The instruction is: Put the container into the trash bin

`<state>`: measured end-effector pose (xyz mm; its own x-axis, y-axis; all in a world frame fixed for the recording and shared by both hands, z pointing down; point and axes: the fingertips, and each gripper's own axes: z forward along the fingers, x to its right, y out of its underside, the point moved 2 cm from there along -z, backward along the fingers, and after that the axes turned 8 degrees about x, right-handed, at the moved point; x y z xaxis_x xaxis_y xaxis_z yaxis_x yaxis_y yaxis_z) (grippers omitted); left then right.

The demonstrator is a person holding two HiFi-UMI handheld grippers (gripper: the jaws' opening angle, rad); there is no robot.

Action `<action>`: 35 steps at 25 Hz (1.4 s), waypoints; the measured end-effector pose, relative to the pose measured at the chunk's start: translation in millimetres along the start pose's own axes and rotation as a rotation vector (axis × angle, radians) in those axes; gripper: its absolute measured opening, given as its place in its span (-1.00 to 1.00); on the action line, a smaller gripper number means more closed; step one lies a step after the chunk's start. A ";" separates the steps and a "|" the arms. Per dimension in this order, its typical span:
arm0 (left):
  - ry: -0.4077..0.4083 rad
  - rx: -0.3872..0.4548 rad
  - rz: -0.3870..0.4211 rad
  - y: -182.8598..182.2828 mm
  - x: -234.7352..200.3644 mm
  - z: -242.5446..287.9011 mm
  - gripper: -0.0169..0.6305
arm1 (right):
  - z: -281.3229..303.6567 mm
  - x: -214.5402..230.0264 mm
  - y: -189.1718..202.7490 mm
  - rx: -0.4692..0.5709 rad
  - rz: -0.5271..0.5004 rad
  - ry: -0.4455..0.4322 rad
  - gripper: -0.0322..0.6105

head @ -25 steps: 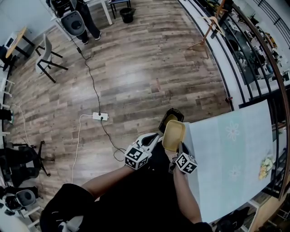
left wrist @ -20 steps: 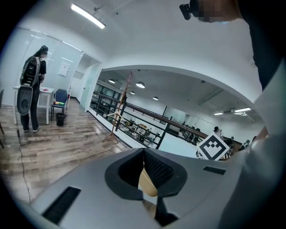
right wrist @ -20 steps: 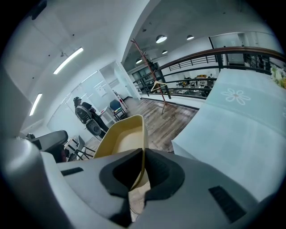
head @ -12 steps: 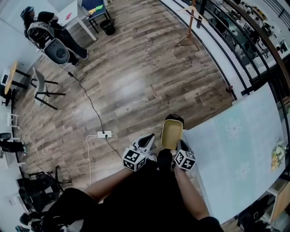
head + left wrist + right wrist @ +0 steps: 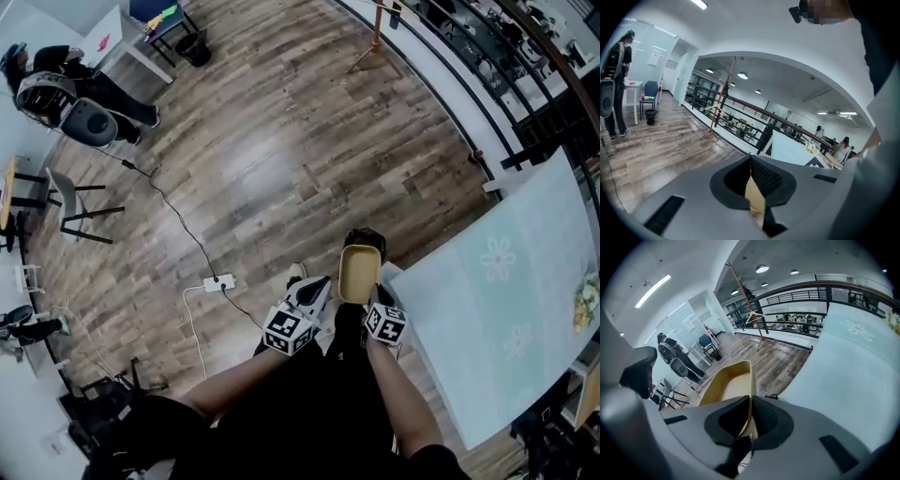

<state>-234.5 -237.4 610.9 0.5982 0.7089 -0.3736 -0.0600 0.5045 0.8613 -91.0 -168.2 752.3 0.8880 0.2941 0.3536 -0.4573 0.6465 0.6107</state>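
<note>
The right tool point(image 5: 751, 399) is closed on the container point(image 5: 726, 380). One thin side wall of it is pinched between the jaws, so that the yellow tub is carried out in front with its hollow side in full view. This edge grip is judged to leave the body free to drop once the jaws part.

The left tool point(image 5: 750, 161) is closed, its tips met. Only a pale sliver is seen behind them, and what it is cannot be told. It is held beside the right one and takes no part in the carrying.

In the head view the container is held above the floor point(image 5: 281, 169), just off the corner of the tabletop point(image 5: 506, 319). Its far end overlaps the dark trash bin point(image 5: 364, 241), which stands on the floor just beyond. The task is thus judged close to its release.

Two tools, one container and one nearby trash bin are counted. One white power strip point(image 5: 218, 281) is also seen lying on the floor.
</note>
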 end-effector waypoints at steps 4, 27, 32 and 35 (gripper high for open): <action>0.069 -0.082 -0.045 14.5 -22.5 9.0 -0.90 | 29.9 4.1 20.6 -0.021 0.068 0.074 -0.77; 0.123 -0.155 -0.026 54.6 -36.7 19.1 -0.90 | 96.0 35.9 86.7 -0.103 0.152 0.104 -0.47; 0.135 -0.143 -0.030 53.9 -23.2 19.2 -0.90 | 85.0 28.8 85.3 -0.094 0.142 0.085 -0.47; 0.141 -0.120 -0.023 48.0 -19.9 21.1 -0.90 | 78.4 25.9 79.9 -0.080 0.127 0.075 -0.47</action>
<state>-232.5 -237.7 666.9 0.4832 0.7542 -0.4447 -0.1476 0.5708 0.8077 -108.4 -164.2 865.8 0.8259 0.4267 0.3685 -0.5632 0.6538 0.5053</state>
